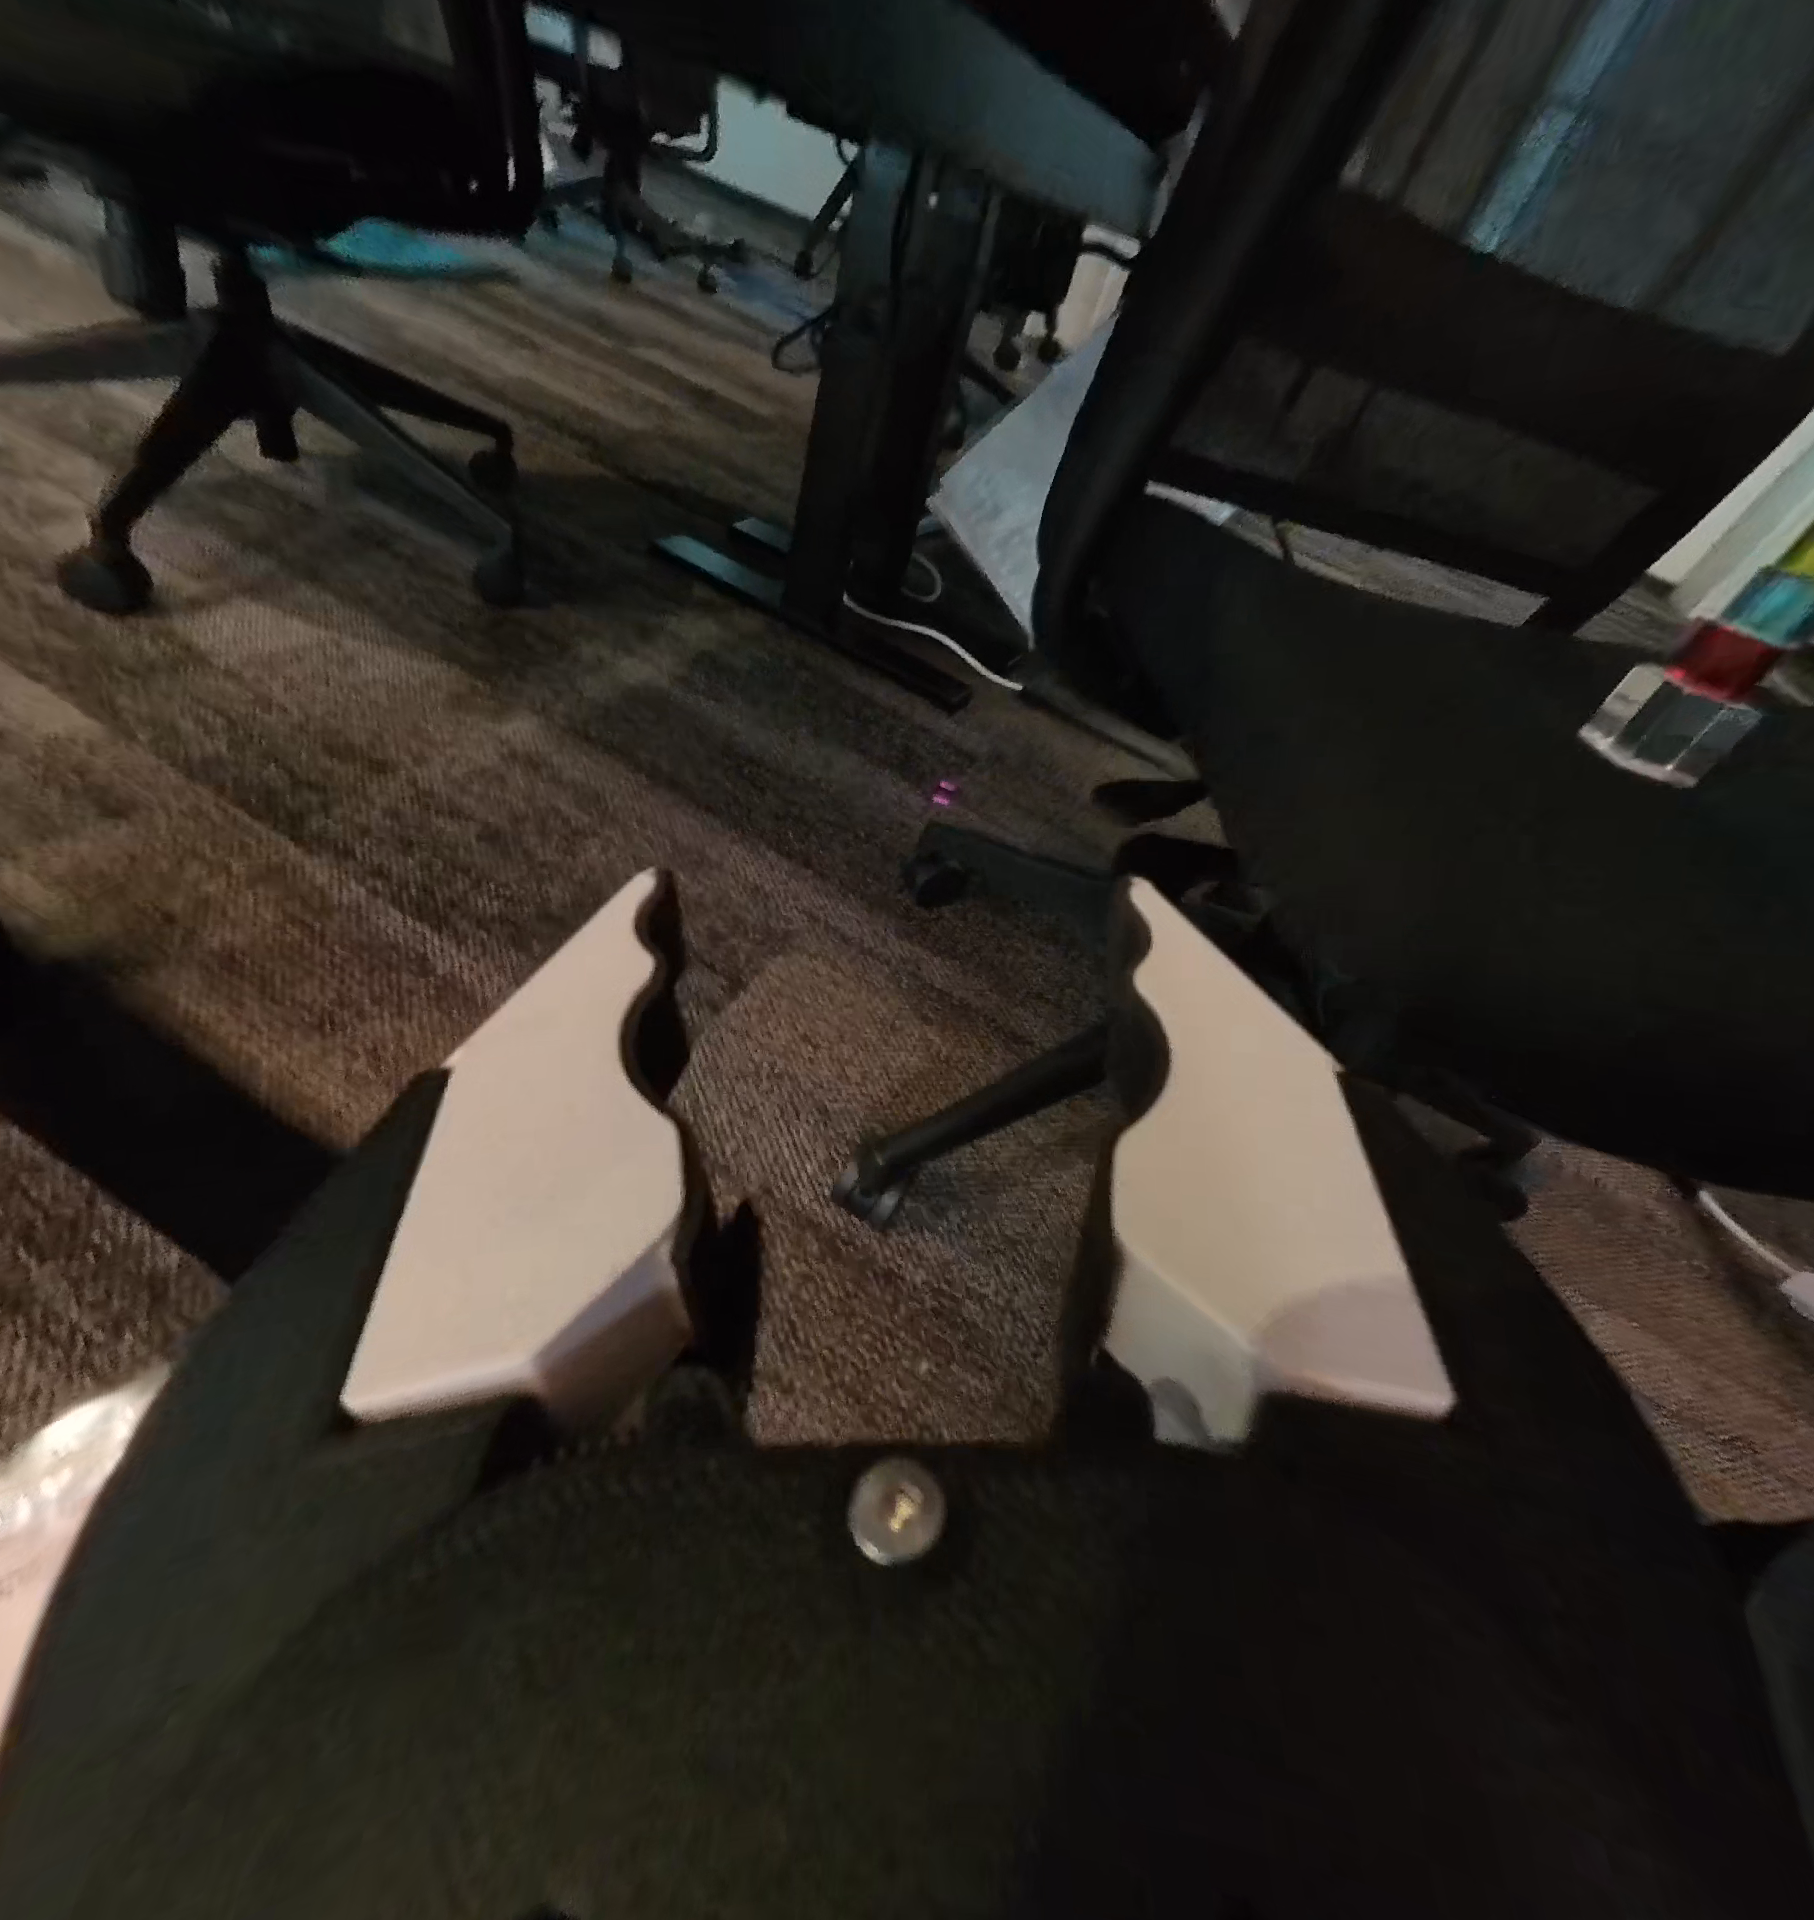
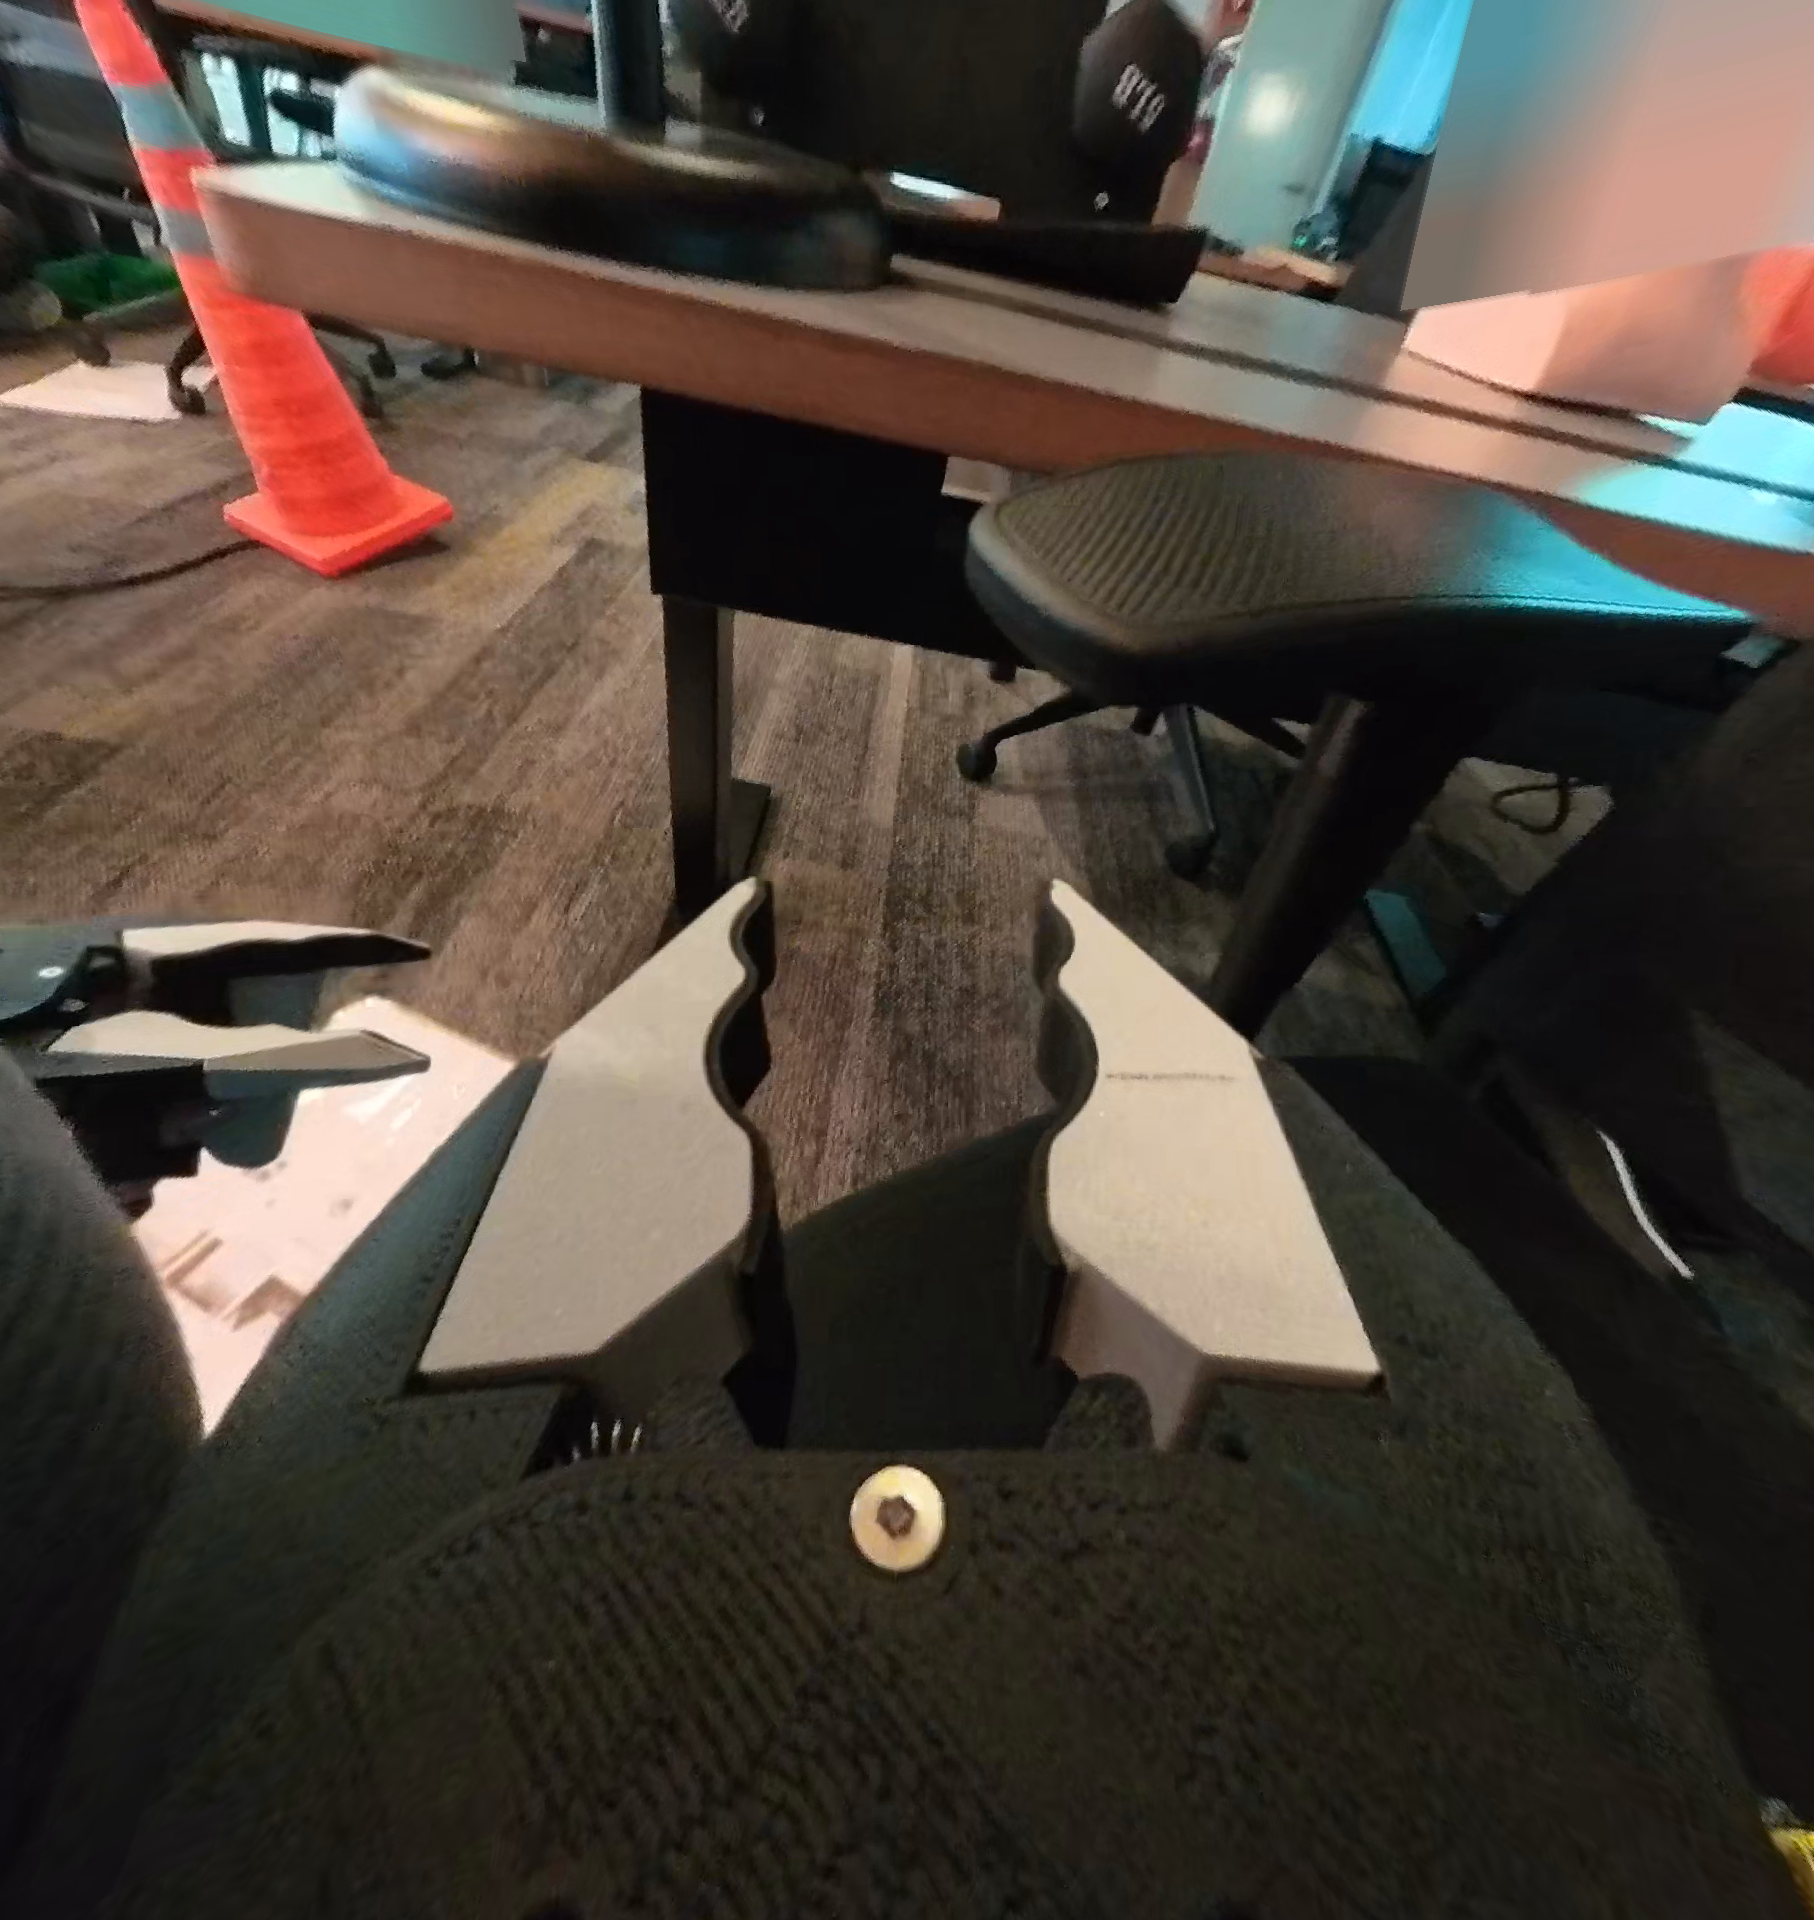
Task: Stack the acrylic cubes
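The left gripper (image 1: 898, 894), grey fingers spread wide with nothing between them, hangs over the brown woven carpet (image 1: 363, 790); a thin black metal rod (image 1: 970, 1127) lies on the carpet just below its right finger. The right gripper (image 2: 908, 904), fingers partly apart and bare, points at the black desk leg (image 2: 697, 717) under a wooden desktop (image 2: 882, 353), with an orange traffic cone (image 2: 279, 364) off left.
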Demonstrator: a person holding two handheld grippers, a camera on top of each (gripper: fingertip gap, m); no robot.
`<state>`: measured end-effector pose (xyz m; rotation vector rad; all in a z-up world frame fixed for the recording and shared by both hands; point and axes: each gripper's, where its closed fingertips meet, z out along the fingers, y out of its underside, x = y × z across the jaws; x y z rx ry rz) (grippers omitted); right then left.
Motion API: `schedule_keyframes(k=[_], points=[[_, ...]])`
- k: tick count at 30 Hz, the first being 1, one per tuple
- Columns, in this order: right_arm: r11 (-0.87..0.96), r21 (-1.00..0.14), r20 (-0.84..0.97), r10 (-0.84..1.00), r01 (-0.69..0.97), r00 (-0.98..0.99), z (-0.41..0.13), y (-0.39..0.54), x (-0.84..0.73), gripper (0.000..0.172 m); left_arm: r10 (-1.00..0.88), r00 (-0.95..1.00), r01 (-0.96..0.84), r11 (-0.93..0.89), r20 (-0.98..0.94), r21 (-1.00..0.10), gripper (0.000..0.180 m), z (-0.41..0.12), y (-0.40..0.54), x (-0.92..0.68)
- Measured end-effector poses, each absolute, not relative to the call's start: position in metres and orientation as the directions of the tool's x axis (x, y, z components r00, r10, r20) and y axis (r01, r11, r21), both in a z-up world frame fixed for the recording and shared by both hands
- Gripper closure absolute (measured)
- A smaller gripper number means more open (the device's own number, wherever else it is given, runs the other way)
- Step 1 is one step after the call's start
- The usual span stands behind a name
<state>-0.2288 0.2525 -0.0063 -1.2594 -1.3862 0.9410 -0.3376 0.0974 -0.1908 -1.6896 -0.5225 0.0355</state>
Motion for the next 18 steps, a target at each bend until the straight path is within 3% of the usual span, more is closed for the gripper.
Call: schedule_keyframes(k=[13,18], points=[[0.158,-0.987,0.142,0.947,-0.032,0.289,0.017,0.295,-0.148,0.125,0.238,0.963,0.14,-0.052,0.124,-0.989,0.101,-0.087,0.182,-0.32],[0.067,-0.989,0.053,0.992,-0.13,0.114,-0.005,0.295,-0.142,0.13,0.349,0.931,0.136,-0.071,0.103,-0.988,0.103,-0.092,0.204,-0.317]])
